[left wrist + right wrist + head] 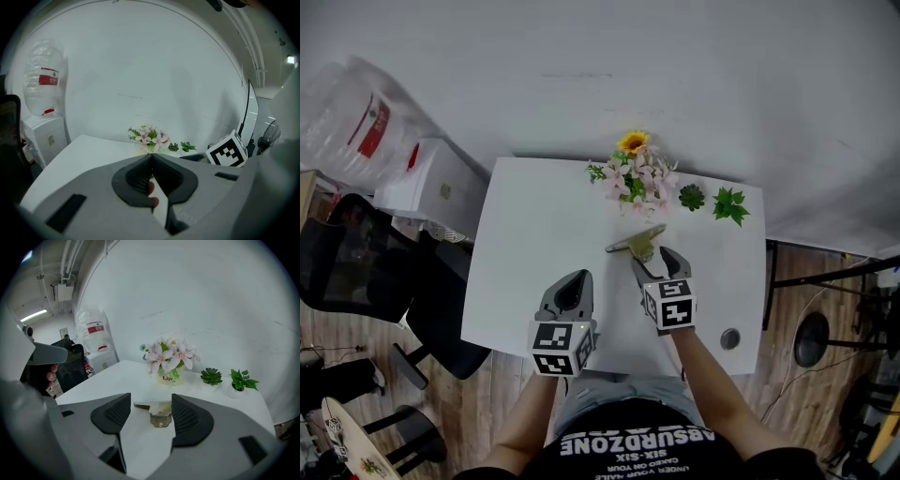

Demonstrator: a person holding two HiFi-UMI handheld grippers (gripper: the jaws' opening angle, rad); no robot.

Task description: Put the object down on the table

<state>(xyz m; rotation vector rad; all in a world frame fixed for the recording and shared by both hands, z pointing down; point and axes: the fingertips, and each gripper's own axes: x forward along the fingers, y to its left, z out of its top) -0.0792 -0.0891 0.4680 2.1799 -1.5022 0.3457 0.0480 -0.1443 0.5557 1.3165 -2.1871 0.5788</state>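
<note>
Metal piece [160, 417] flat on white table [534, 244], 12 o'clock from my right gripper [151, 399], clear of pads. Dull brass look: thin blade, bracket with hole; exact kind I can't tell. Right jaws wide, empty. Left gripper [151, 157] jaws tip to tip, nothing between. Dark round thing [730, 338] at table's 4 o'clock, too small to read.
</note>
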